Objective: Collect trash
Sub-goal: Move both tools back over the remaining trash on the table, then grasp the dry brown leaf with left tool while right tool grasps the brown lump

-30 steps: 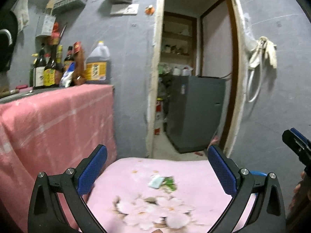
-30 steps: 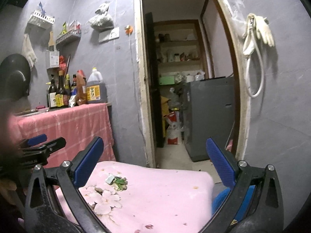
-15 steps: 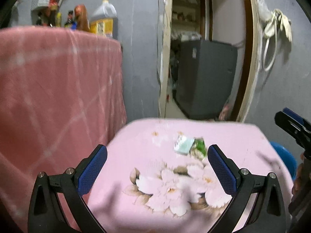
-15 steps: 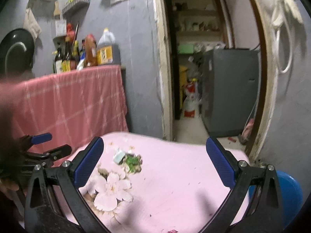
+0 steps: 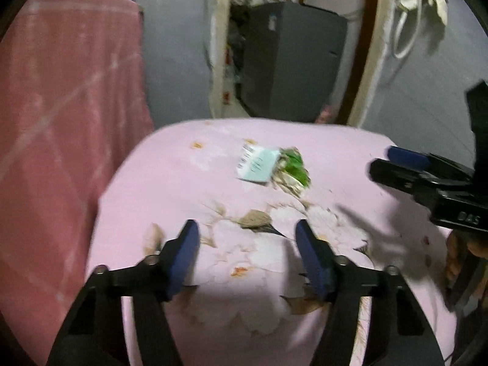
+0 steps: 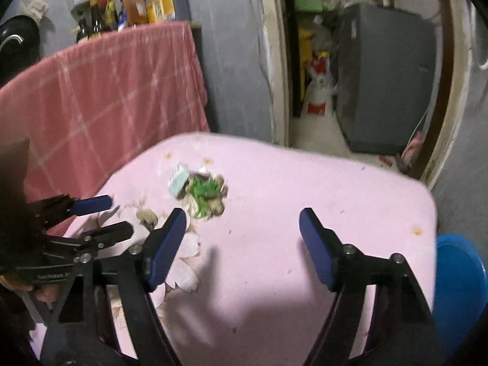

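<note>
A pale blue packet and a crumpled green-and-white wrapper lie together on a pink flowered table. They also show in the right wrist view, packet and wrapper. My left gripper is open and empty above the flower print, short of the trash. My right gripper is open and empty over the table's middle, to the right of the trash. Each gripper shows at the edge of the other's view.
A counter draped in pink cloth stands left with bottles on top. A doorway behind shows a grey cabinet. A blue bin sits at the table's right edge. A cord and cloth hang on the wall.
Both grippers have tilted down and moved forward over the table, nearer the trash. The left gripper's fingers have drawn closer together but stay open.
</note>
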`<move>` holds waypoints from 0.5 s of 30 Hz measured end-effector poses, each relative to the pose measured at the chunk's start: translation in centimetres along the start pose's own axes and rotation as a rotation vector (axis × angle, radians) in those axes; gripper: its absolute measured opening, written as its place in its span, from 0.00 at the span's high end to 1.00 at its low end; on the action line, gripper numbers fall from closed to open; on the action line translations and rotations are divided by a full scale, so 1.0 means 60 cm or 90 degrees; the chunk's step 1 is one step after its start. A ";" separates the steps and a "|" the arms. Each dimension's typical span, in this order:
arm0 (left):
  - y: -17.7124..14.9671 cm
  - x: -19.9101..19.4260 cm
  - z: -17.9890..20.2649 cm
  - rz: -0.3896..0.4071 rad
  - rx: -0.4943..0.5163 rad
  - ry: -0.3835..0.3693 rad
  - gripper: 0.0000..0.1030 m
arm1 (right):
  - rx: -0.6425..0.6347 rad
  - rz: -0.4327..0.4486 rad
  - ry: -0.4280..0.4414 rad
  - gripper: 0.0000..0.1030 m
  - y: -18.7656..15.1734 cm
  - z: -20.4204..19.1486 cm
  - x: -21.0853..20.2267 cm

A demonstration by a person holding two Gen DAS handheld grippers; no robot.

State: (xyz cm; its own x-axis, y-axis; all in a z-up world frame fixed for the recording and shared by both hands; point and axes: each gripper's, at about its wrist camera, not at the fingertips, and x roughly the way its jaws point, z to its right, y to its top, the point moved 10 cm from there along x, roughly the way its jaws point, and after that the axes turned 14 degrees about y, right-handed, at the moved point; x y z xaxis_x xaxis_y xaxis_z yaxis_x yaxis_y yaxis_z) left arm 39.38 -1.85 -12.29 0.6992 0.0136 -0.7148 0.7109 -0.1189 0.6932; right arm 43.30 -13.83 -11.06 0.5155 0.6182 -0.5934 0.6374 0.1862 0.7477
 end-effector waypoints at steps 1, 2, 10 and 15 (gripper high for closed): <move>-0.004 0.004 0.004 -0.009 0.001 -0.007 0.56 | 0.008 -0.013 0.009 0.34 -0.004 0.001 0.009; -0.006 0.009 0.007 -0.016 0.002 -0.013 0.60 | 0.013 -0.021 0.013 0.36 -0.006 0.002 0.015; -0.008 0.027 0.010 -0.028 0.008 -0.022 0.72 | 0.039 -0.095 0.027 0.60 -0.015 0.014 0.067; -0.006 0.037 0.006 -0.039 0.002 -0.027 0.81 | 0.030 -0.130 0.039 0.68 -0.007 0.015 0.099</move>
State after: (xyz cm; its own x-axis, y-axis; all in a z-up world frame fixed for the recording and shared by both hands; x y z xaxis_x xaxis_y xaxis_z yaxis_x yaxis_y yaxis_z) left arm 40.66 -2.12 -14.17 0.6504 -0.0213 -0.7593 0.7521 -0.1218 0.6477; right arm 46.60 -10.93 -15.17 0.3382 0.6163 -0.7112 0.7521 0.2772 0.5979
